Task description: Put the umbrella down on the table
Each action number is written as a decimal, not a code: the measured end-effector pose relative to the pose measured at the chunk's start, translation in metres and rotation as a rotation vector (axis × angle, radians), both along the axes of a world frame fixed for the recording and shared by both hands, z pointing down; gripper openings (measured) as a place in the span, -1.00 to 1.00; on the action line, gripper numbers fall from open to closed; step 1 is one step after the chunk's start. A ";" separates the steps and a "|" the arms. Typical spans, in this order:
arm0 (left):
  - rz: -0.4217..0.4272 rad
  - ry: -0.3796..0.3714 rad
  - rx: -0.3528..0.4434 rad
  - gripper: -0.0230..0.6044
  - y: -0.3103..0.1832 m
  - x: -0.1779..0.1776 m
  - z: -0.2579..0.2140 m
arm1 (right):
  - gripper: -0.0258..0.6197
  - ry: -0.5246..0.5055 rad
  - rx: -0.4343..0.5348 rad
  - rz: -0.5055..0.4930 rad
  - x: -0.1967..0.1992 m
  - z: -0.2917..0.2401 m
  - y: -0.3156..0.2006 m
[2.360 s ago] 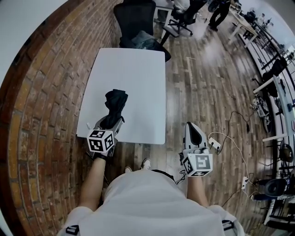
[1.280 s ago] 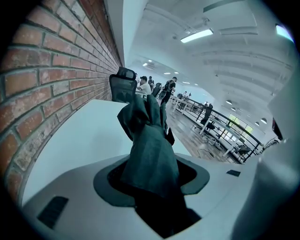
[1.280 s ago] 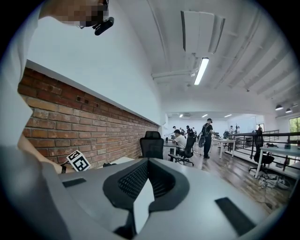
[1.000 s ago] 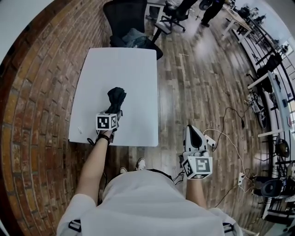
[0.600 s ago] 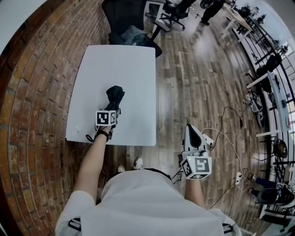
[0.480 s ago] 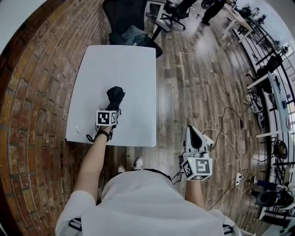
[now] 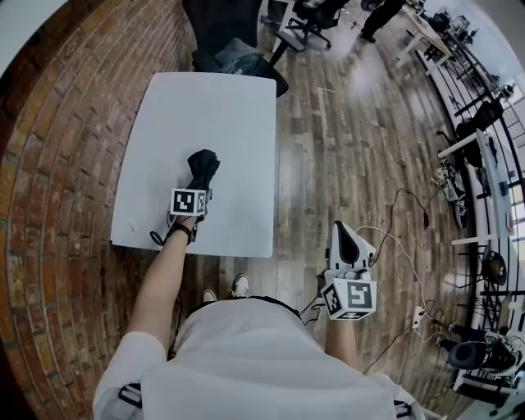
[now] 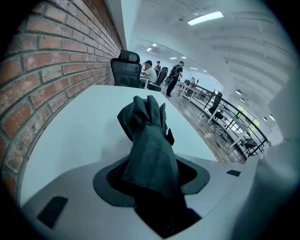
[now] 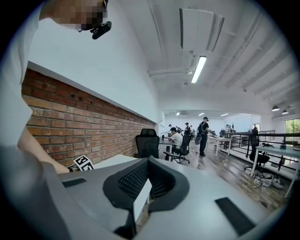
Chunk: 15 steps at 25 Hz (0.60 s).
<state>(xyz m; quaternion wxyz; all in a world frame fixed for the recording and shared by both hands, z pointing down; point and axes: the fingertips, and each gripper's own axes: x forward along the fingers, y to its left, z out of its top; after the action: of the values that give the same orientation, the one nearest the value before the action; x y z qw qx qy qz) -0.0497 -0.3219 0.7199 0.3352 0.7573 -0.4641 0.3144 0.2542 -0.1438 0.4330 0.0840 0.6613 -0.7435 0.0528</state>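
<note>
Brick, red-brown, far left: wall (image 7: 57, 148), ran alongside the table's left edge.
White table (image 7: 234, 115): stretched away from the person, long edges to left and right.
Left forearm (image 7: 164, 283): reached over the table's near edge, closer to the near left corner than to the right one.
Left gripper (image 8: 152, 177): pointed steeply down over the table's near half; clamped both pads on the umbrella, jaws held well apart by the bundled cloth.
Umbrella (image 7: 203, 166): dark, folded, cloth bunched loosely; ran along the table's length about midway between the left and right edges, one end in the jaws, the other toward the far edge; could not be judged as resting on the top or just above it.
Black office chair (image 7: 221, 25): stood at the table's far edge, with a grey bundle (image 7: 246, 61) on it.
Plank floor (image 7: 328, 139): filled the ground right of the table.
Right gripper (image 9: 148, 161): hung off the table, beyond its near right corner, over the floor, aimed roughly level; showed jaw tips pressed together, gripped nothing.
Cable (image 7: 410, 209): looped across the floor further right, toward desks (image 7: 480, 139) along the right side.
</note>
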 end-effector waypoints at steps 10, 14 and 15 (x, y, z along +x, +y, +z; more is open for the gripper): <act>0.008 -0.030 -0.017 -0.17 0.000 0.003 0.010 | -0.86 -0.008 0.003 0.020 0.011 -0.001 0.000; -0.009 -0.045 -0.027 -0.17 0.004 -0.001 0.014 | -0.86 -0.011 0.003 0.012 0.013 -0.001 -0.001; -0.012 -0.048 -0.033 -0.17 0.005 -0.002 0.015 | -0.86 -0.014 0.002 0.011 0.013 -0.001 -0.002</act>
<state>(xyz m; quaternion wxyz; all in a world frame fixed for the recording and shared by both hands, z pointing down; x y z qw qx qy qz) -0.0521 -0.3164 0.7352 0.3382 0.7412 -0.4714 0.3378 0.2674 -0.1455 0.4323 0.0777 0.6652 -0.7404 0.0572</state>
